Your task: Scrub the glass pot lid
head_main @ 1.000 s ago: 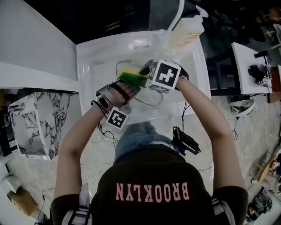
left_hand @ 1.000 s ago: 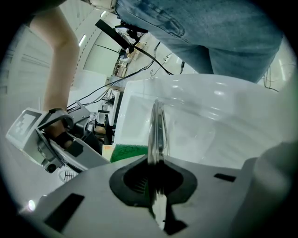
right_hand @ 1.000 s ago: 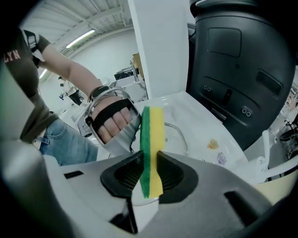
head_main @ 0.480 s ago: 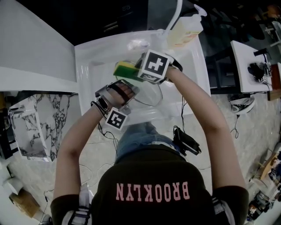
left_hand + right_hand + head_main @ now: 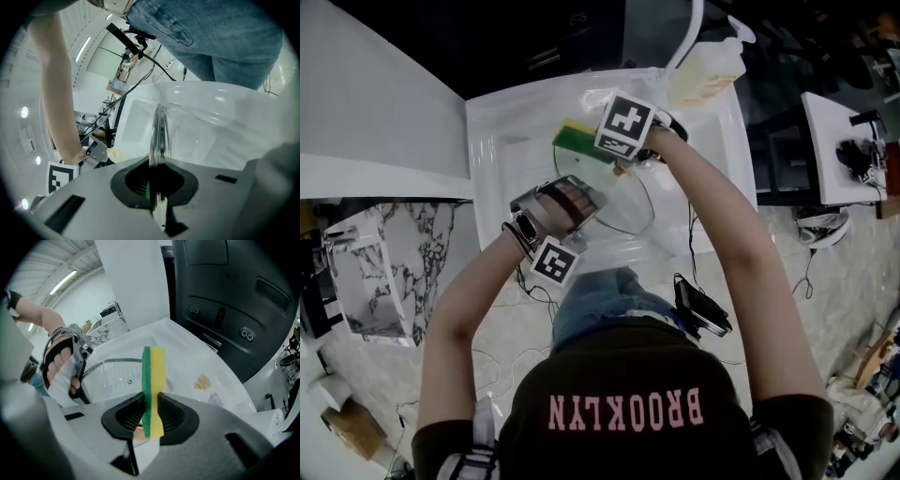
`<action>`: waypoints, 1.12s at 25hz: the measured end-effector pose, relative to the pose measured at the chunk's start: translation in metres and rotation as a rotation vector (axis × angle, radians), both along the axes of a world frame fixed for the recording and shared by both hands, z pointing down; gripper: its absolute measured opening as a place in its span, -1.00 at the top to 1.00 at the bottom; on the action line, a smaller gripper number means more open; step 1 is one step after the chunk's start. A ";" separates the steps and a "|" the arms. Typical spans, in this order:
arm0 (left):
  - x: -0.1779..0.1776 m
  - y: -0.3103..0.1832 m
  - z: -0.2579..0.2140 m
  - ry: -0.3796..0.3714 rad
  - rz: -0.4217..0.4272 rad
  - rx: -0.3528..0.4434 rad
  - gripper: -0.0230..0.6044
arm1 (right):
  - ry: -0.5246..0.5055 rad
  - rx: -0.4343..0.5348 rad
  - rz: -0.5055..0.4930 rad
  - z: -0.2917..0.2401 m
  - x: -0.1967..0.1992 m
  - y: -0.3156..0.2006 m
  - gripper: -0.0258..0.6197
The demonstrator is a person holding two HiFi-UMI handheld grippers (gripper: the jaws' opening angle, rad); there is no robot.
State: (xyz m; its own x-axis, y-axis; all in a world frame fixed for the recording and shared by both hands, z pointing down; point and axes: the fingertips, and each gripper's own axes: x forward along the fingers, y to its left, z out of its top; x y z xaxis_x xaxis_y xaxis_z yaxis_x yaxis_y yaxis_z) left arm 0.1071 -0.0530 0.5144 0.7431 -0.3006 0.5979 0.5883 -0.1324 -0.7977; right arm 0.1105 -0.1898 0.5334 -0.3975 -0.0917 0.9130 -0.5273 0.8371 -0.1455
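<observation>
The glass pot lid [image 5: 619,202] is held over the white sink [image 5: 502,131], with my left gripper [image 5: 567,202] shut on its near-left edge. In the left gripper view the lid's metal rim [image 5: 158,136] runs edge-on out of the jaws. My right gripper [image 5: 609,145] is shut on a yellow and green sponge [image 5: 579,139], at the lid's far edge. In the right gripper view the sponge [image 5: 153,380] stands upright between the jaws, with the lid [image 5: 122,378] just beyond it and my left gripper [image 5: 65,359] at the left.
A soap bottle [image 5: 705,67] and the tap [image 5: 686,33] stand at the sink's far right corner. A white counter [image 5: 375,112] lies to the left. A small wrapper [image 5: 202,382] lies on the sink floor. A marble-patterned box [image 5: 370,262] sits lower left.
My right gripper has carried the sponge away from me, from over the lid's middle to its far edge. The left gripper has kept its hold on the lid.
</observation>
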 end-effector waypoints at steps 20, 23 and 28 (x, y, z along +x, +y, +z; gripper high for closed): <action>-0.041 0.002 -0.001 0.122 0.058 -0.053 0.88 | -0.014 -0.191 0.134 0.096 0.075 0.017 0.69; -0.041 0.000 -0.002 0.136 0.057 -0.053 0.88 | 0.012 -0.209 0.161 0.108 0.087 0.022 0.69; -0.043 0.001 0.000 0.138 0.051 -0.058 0.88 | 0.064 -0.218 0.224 0.124 0.102 0.032 0.69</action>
State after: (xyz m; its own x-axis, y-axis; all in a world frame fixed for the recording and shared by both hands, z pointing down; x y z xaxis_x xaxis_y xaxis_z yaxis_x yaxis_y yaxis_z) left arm 0.0641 -0.0522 0.5143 0.8326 -0.2285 0.5045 0.4810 -0.1533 -0.8632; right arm 0.2122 -0.1579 0.6578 -0.3303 0.0301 0.9434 -0.7088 0.6521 -0.2690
